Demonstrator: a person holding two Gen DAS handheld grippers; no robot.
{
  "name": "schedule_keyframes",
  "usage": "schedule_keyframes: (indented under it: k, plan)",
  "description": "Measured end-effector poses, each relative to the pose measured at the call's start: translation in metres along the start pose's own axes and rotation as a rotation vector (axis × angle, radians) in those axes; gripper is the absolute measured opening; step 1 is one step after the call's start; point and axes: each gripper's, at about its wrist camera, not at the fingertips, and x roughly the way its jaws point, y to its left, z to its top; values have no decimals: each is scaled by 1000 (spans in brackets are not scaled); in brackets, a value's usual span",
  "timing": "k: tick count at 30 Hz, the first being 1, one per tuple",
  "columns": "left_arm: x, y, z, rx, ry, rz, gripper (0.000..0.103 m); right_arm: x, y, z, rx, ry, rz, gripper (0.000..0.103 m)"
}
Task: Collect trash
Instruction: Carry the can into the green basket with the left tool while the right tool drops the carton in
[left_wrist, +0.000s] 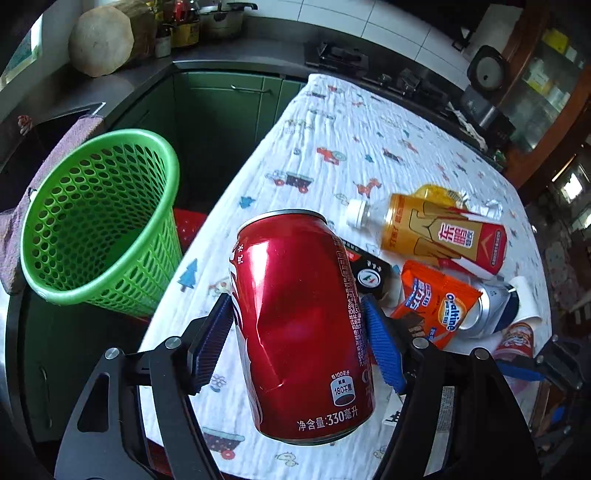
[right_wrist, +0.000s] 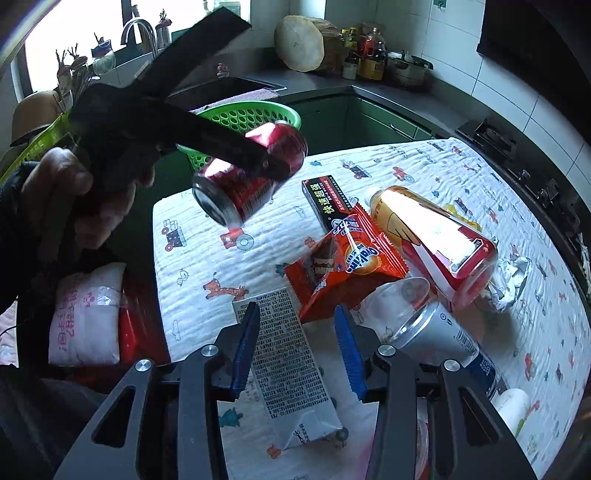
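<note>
Two tongs we hold — left one (left_wrist: 295, 332) squeezes the red can (left_wrist: 299, 325) near the green bin (left_wrist: 99, 218), right one (right_wrist: 295, 350) is open over a paper (right_wrist: 288, 369).

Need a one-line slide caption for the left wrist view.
Left gripper holds a dented red can above the table, green basket to its left.

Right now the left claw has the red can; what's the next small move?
Probably swing the left claw left, over the green basket, then open. The can is held above the table, not yet over the basket's mouth.
</note>
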Motion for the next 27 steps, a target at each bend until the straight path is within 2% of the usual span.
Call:
schedule_keyframes:
  k: [4,8,9,10,12,20,24,27]
  plan:
    - [-25,22,15,-30,-59,12,70,6,6,5,-57,19,1,42]
    - [-37,37,25,-37,-90,44,70,16,6,4,-71,60,51,44]
    - [-39,40,27,-42,-94,47,70,19,6,3,-75,69,57,50]
    - [-40,43,29,-47,-98,50,70,21,6,3,-79,71,62,63]
    - [-42,46,32,-55,-107,58,70,25,9,2,-94,78,79,75]
    - [-37,52,30,-69,-98,77,70,44,21,0,-189,115,81,70]
    - [-36,56,29,-75,-94,86,70,55,19,0,-179,161,75,49]
    - [-39,65,31,-80,-101,95,70,52,18,2,-175,159,84,42]
